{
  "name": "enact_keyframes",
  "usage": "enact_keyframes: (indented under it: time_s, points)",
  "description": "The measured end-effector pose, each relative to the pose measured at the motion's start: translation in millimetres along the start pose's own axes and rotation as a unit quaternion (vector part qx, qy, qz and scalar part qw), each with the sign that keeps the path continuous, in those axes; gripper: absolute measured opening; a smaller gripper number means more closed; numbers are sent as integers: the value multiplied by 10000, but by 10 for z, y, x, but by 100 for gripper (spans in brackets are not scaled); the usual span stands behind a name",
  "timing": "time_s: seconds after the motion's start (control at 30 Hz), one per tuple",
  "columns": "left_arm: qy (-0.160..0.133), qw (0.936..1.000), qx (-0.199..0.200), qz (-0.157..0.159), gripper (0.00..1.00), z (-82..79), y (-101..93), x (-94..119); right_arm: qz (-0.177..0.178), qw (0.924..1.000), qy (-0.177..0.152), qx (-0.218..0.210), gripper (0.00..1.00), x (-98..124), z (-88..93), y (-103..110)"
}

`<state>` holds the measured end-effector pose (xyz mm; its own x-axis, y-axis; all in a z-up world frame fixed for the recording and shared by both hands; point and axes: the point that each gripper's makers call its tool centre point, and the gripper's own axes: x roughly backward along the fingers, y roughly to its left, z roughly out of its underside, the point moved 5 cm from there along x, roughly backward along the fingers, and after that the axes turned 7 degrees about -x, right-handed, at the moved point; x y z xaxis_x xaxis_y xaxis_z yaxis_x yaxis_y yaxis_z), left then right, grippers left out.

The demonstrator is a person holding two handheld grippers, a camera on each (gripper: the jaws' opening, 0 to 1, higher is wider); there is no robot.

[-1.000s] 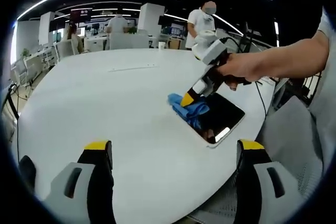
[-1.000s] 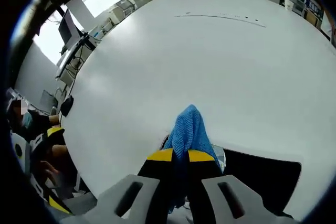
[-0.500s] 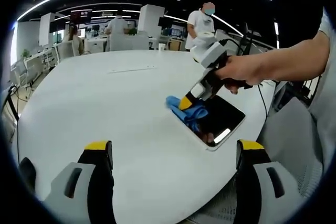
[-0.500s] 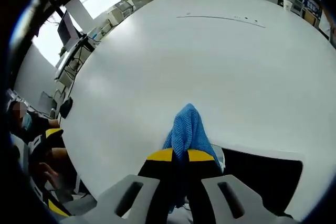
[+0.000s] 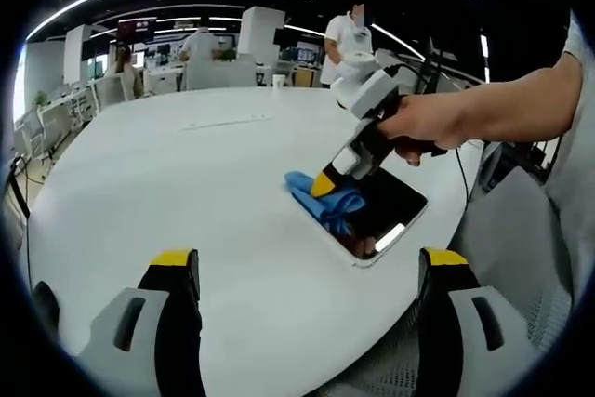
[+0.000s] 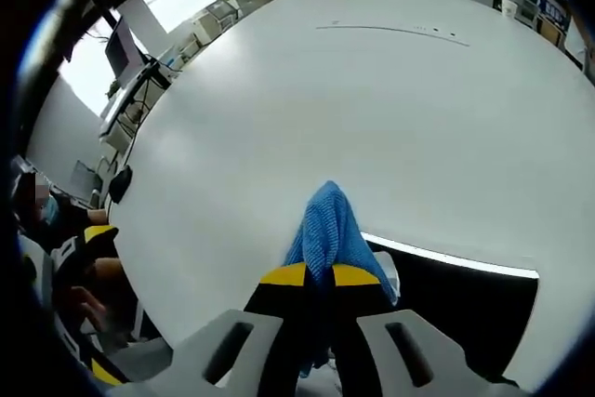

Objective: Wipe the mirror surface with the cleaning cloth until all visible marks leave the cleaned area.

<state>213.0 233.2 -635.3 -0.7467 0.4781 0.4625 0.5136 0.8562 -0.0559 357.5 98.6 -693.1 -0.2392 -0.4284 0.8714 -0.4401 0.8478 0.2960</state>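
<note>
The right gripper (image 6: pixel 319 278) was clamped on a soft blue microfibre cleaning cloth (image 6: pixel 330 230), pressing it down at the edge of a flat rectangular dark-glass mirror (image 6: pixel 465 309). The left gripper (image 5: pixel 307 271) hung with jaws apart, holding nothing. The cloth looked limp and light, best pinched at a bunched fold; the mirror seemed slick and fragile, likely to slide under hard strokes. It lay near the edge of a round white counter (image 5: pixel 167 165) in a bright open office.
</note>
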Motion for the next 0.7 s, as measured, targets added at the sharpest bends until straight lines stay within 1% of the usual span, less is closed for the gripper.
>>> enact_keyframes:
  time_s: [0.23, 0.43, 0.6, 0.7]
  points:
    - [-6, 10000, 34, 11, 96, -4, -56, -17, -70, 9999, 70, 44, 2, 29, 69, 9]
    - [-41, 9999, 119, -53, 95, -20, -73, -12, -100, 9999, 78, 74, 2, 40, 101, 17]
    - [-24, 9999, 157, -62, 96, 10, -103, -11, -122, 9998, 108, 93, 2, 55, 150, 43]
    - [-76, 9998, 180, 14, 98, 18, -155, -13, -119, 9998, 113, 110, 2, 64, 172, 54]
